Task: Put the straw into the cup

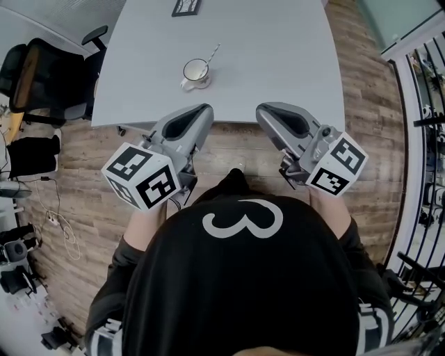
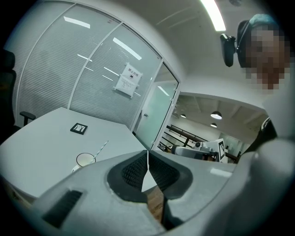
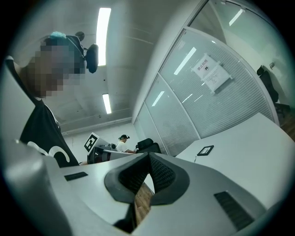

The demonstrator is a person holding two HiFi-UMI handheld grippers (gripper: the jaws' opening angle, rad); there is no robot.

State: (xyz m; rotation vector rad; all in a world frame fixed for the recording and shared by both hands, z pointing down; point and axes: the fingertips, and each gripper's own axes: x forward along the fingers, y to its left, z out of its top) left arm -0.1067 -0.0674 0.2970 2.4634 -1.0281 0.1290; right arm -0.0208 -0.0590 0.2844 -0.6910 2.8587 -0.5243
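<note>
A white cup [image 1: 195, 71] stands on the grey table [image 1: 278, 62] near its front edge, with a striped straw [image 1: 211, 55] leaning out of it to the upper right. The left gripper view shows the same cup [image 2: 85, 159] and straw [image 2: 101, 150] beyond the jaws, to their left. My left gripper [image 1: 205, 111] is shut with nothing held and hovers at the table's front edge, below the cup. My right gripper [image 1: 263, 111] is shut on nothing too, beside it to the right. The pads meet in both gripper views: left gripper [image 2: 147, 152], right gripper [image 3: 148, 156].
A small black-framed card [image 1: 186, 7] lies at the table's far side. Office chairs [image 1: 42, 76] stand left of the table, cables lie on the wooden floor [image 1: 361, 90], and a black railing [image 1: 424, 104] runs along the right. Glass partition walls [image 2: 92, 73] stand behind the table.
</note>
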